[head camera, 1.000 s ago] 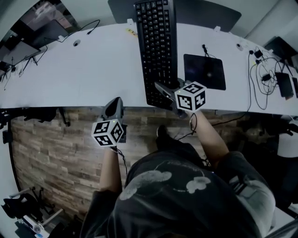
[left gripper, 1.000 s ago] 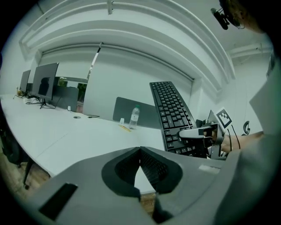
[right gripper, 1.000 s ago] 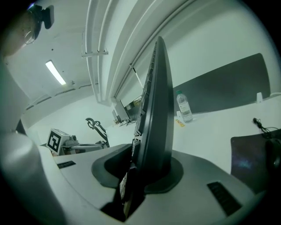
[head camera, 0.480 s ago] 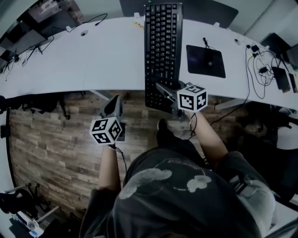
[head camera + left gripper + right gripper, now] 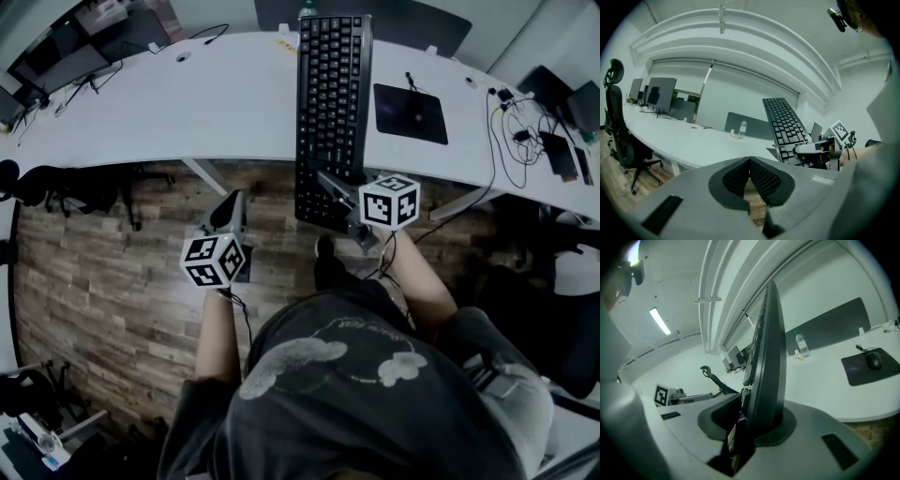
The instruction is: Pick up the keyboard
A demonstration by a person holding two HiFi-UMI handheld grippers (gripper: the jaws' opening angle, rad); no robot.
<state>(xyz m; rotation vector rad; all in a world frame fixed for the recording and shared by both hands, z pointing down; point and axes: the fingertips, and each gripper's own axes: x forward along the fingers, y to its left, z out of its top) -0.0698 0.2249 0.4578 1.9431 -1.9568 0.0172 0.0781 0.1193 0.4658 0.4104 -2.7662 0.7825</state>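
Note:
The long black keyboard [image 5: 330, 103] is held by its near end in my right gripper [image 5: 330, 184], which is shut on that end. It sticks out away from me, with the near part over the wooden floor and the far part above the white desk [image 5: 187, 112]. In the right gripper view the keyboard [image 5: 766, 357] stands on edge between the jaws of the right gripper [image 5: 749, 414]. My left gripper [image 5: 231, 202] hovers over the floor left of the keyboard, shut and empty; its pads [image 5: 761, 178] meet. The left gripper view shows the keyboard [image 5: 785, 124] raised off the desk.
A dark mouse pad [image 5: 411, 112] with a mouse [image 5: 873, 361] lies right of the keyboard on the desk. Cables and devices [image 5: 530, 141] sit at the desk's right end, and monitors [image 5: 660, 93] at its left. A water bottle [image 5: 742, 127] stands at the back, and an office chair [image 5: 618, 136] at the left.
Both grippers have drawn back from the desk together with me. The keyboard came along in the right gripper, and its near end now hangs past the desk edge over the floor.

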